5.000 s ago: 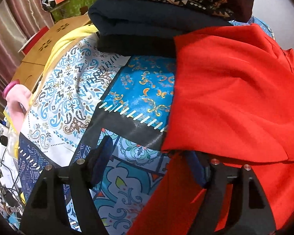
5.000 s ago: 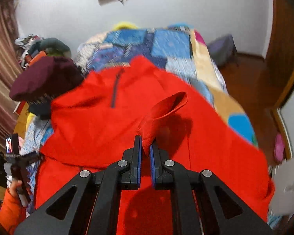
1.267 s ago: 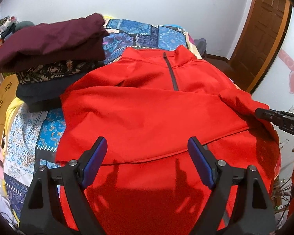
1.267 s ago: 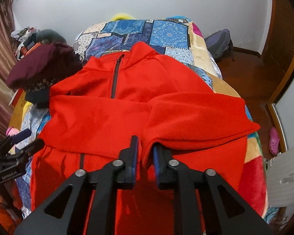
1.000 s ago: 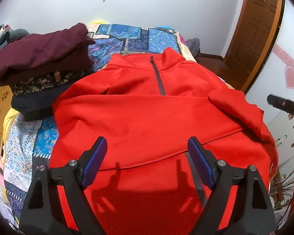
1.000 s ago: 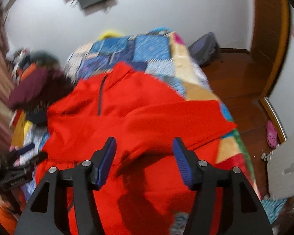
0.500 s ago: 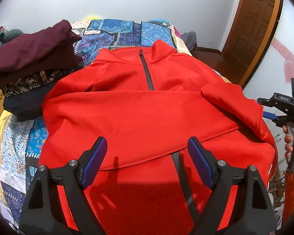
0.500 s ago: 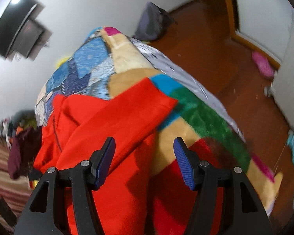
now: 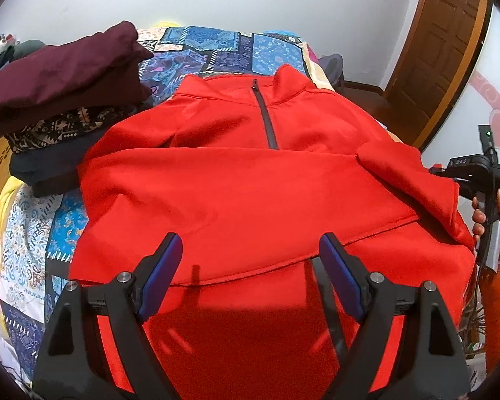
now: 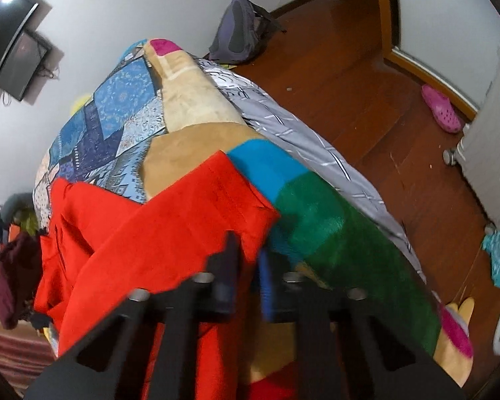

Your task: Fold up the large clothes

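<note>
A second ago my right claw (image 10: 249, 266) let go of the sleeve (image 9: 410, 180) it had laid over the chest and swung out wide open to the right side of the bed. Now its jaws have drawn almost together at the right edge of the jacket (image 9: 250, 193), with red cloth showing in the narrow gap. The view is smeared by motion, so I cannot tell whether the cloth is really pinched.

My left claw (image 9: 250, 273) has kept its place. It is spread wide, holds nothing and hovers over the lower front of the jacket, near the hem.

I judge that both sleeves are now folded in across the body, so the sleeve step looks done. The new hold on the right edge reads as the start of folding that side inward. The left claw is free to take the hem or the other side.

The jacket lies front up, collar away from me, on a patchwork quilt (image 9: 216, 46). A plush blanket (image 10: 333, 233) in tan, blue and green covers the right side of the bed. A pile of folded clothes (image 9: 60, 76) touches the jacket's left shoulder. Beyond are white walls, a wall screen (image 10: 13, 56), a wooden door (image 9: 443, 50) and a wood floor (image 10: 366, 66) with a backpack (image 10: 243, 33) and a pink clog (image 10: 441, 108).
</note>
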Demonstrator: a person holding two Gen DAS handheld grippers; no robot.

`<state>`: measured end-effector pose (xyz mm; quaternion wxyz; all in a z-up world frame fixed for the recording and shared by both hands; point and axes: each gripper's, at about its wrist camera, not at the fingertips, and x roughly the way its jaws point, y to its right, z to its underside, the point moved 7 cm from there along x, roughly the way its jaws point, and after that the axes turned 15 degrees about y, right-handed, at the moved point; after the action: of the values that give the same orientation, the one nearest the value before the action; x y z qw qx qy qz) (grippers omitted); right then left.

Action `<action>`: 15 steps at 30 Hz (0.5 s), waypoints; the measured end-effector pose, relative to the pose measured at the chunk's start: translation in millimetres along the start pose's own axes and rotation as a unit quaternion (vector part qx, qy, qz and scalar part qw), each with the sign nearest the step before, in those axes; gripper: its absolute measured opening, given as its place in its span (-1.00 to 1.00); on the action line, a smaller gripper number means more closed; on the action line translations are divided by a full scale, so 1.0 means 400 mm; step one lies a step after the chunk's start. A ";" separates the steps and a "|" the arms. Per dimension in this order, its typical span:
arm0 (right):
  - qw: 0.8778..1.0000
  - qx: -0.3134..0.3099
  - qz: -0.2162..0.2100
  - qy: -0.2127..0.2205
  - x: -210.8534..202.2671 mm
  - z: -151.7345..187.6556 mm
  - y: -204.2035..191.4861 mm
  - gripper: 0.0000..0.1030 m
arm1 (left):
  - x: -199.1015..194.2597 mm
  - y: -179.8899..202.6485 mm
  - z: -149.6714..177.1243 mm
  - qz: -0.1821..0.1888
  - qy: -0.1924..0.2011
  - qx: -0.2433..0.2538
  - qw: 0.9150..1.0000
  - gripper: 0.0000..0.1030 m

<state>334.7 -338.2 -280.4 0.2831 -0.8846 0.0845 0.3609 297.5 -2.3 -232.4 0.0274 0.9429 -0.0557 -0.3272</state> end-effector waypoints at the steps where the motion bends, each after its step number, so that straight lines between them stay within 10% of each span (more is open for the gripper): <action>1: 1.000 -0.005 -0.003 0.008 -0.013 -0.005 -0.009 -0.90 | -0.003 -0.004 -0.001 -0.001 0.001 -0.001 1.000 0.63; 15: 0.975 -0.138 -0.154 0.080 -0.298 -0.026 -0.412 -0.91 | -0.082 -0.105 -0.017 -0.001 0.040 -0.038 0.998 0.63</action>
<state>312.9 -214.5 -119.9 0.2026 -0.9436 -0.0806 0.2491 280.0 43.7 -210.6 0.0650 0.9537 -0.0409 -0.2909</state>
